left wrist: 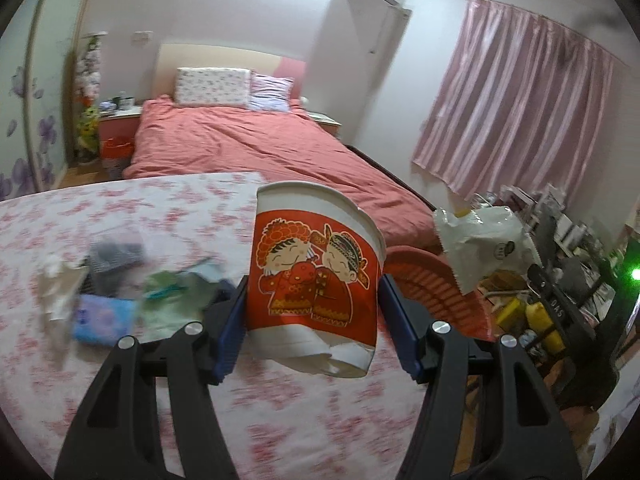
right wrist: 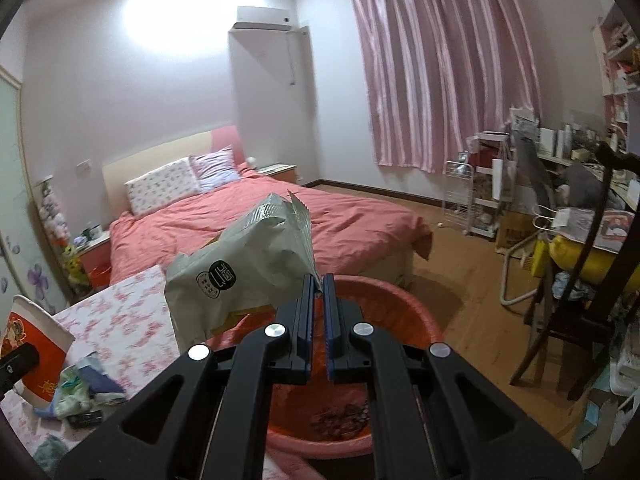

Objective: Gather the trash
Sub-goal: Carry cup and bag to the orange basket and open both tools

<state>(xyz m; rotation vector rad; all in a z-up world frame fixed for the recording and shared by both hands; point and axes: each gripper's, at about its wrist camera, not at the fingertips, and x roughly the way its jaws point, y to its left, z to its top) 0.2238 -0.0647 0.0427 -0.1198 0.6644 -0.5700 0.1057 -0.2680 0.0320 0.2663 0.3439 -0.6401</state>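
Both my feeds are dim and washed with a pinkish cast. The main light is a blown-out patch of glare on the ceiling (right wrist: pixel 192 4), seen again in the left wrist view. The curtain (right wrist: pixel 444 68) glows faintly, its folds soft. Fisheye warp bends the walls, and dark vignette rings every corner. In the left view the floral tablecloth (left wrist: pixel 120 216) and the litter (left wrist: pixel 116 292) on it smear with motion blur, while the paper cup (left wrist: pixel 316 272) stays sharp.
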